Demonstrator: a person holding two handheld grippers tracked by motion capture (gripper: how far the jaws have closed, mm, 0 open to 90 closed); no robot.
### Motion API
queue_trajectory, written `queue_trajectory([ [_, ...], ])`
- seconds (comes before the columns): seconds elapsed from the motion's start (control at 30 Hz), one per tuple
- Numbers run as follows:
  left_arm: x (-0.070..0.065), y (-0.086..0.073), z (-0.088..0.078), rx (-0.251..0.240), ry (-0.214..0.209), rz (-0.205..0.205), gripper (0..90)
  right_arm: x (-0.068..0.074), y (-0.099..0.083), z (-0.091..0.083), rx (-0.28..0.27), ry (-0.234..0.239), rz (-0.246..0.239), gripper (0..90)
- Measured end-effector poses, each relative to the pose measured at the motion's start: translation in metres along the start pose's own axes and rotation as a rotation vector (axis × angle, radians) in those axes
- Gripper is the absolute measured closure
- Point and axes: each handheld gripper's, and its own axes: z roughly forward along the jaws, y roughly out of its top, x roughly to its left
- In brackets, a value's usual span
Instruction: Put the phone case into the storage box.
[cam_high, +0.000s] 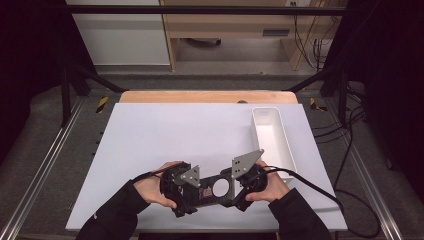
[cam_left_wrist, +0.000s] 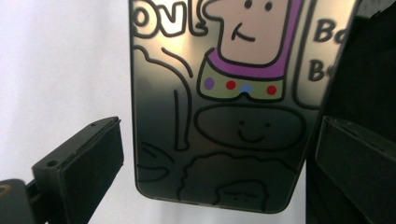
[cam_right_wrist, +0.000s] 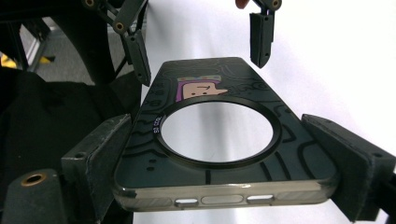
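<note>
Left gripper (cam_high: 187, 192): sits at the near edge of the white table (cam_high: 165, 135), at roughly 7 o'clock from the table centre. Its jaws stand apart, one on each side of the phone case (cam_high: 212, 190) with a gap showing on the left side in the left gripper view; no clamp is made at this end.

Phone case: held low over the table at 6 o'clock, spanning the space between both grippers. Judged status: pick-up is complete on the right side only; transfer to the left gripper, or placement, is still outstanding.

Right gripper (cam_high: 239, 189): at about 5 o'clock. In the right gripper view both pads (cam_right_wrist: 100, 158) press against the long edges of the case (cam_right_wrist: 219, 140), so this gripper is clamped on it.

White bin (cam_high: 272, 137): stands at 2 o'clock, well apart from the case, and looks vacant; a probable destination.

Case appearance: dark translucent shell, glossy, with rounded corners. Cartoon line art covers the back, including a face with a purple hood and coloured dots (cam_left_wrist: 240, 86). A large circular ring opening sits in the middle (cam_right_wrist: 217, 130), and button cut-outs line the near edge
</note>
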Motion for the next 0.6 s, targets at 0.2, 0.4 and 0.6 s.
queue_trajectory([
  [0.2,-0.001,0.006,0.003,0.030,0.006,0.019,0.5,-0.002,0.013,-0.001,0.054,0.000,-0.014,12.1],
  [0.4,0.000,0.013,0.005,0.065,0.011,0.045,0.8,-0.004,0.023,-0.001,0.095,0.005,-0.018,12.1],
  [0.6,0.001,0.020,0.010,0.110,0.027,0.066,1.4,-0.004,0.029,0.002,0.132,0.008,-0.018,12.1],
])
